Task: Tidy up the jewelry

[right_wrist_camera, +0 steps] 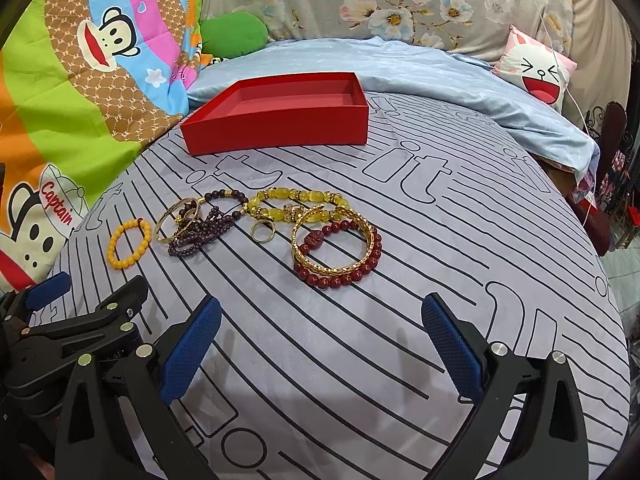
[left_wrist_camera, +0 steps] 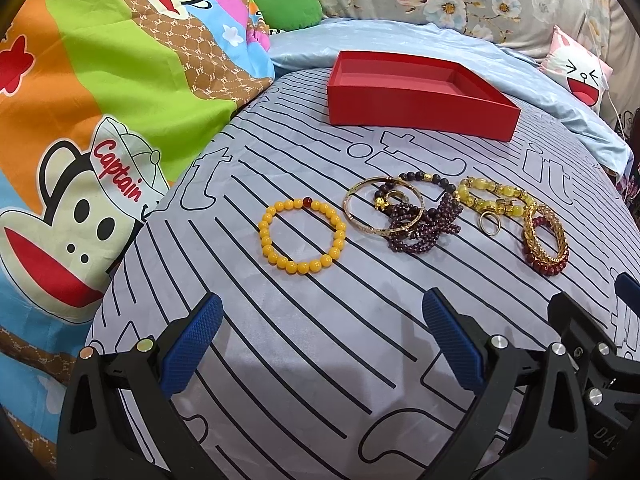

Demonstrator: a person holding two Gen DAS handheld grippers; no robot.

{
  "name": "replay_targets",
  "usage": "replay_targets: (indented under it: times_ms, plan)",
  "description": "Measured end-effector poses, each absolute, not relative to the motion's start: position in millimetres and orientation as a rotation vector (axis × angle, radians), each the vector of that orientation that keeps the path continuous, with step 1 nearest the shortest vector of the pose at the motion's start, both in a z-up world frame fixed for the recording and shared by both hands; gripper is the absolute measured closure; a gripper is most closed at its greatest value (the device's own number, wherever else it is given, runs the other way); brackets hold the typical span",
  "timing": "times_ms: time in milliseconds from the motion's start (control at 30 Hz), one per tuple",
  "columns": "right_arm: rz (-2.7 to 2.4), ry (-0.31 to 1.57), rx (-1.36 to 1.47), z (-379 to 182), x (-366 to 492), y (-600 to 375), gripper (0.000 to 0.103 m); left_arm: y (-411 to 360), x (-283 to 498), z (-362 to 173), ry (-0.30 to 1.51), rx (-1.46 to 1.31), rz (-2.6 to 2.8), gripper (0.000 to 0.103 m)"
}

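Observation:
An empty red box (left_wrist_camera: 420, 100) (right_wrist_camera: 280, 120) sits at the far side of the striped bedsheet. Jewelry lies in a row in front of it: a yellow bead bracelet (left_wrist_camera: 302, 236) (right_wrist_camera: 129, 249), a gold bangle (left_wrist_camera: 384, 205) (right_wrist_camera: 176, 220) tangled with a purple bead strand (left_wrist_camera: 424, 224) (right_wrist_camera: 200, 234), a pale yellow bead bracelet (left_wrist_camera: 492, 196) (right_wrist_camera: 296, 202), a gold ring (left_wrist_camera: 490, 224) (right_wrist_camera: 262, 232), and a gold bangle on a dark red bead bracelet (left_wrist_camera: 546, 240) (right_wrist_camera: 338, 252). My left gripper (left_wrist_camera: 322, 344) is open, short of the yellow bracelet. My right gripper (right_wrist_camera: 320, 344) is open, short of the red bracelet.
A colourful cartoon monkey quilt (left_wrist_camera: 80, 120) (right_wrist_camera: 60, 100) is bunched on the left. A light blue sheet (left_wrist_camera: 440, 48) and floral fabric (right_wrist_camera: 400, 4) lie behind the box. A cartoon pillow (right_wrist_camera: 536, 72) sits at the far right. The bed edge drops off right (right_wrist_camera: 600, 240).

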State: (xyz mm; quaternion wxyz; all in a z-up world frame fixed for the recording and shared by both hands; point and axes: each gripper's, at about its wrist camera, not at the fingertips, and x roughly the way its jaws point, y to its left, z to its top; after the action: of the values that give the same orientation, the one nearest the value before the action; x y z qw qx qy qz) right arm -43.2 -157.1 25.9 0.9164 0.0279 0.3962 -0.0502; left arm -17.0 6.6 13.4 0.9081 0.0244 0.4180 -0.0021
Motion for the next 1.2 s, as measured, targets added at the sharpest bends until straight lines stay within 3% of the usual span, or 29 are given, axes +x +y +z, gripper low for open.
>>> replay_targets:
  times_ms: [700, 1200]
  plan:
    - [-0.101, 0.828, 0.063, 22, -40, -158, 0.006, 8, -11, 9, 0.876, 0.045, -0.006, 0.008]
    - [-0.144, 0.853, 0.108, 17, -25, -180, 0.006, 50, 13, 4, 0.923, -0.049, 0.051, 0.007]
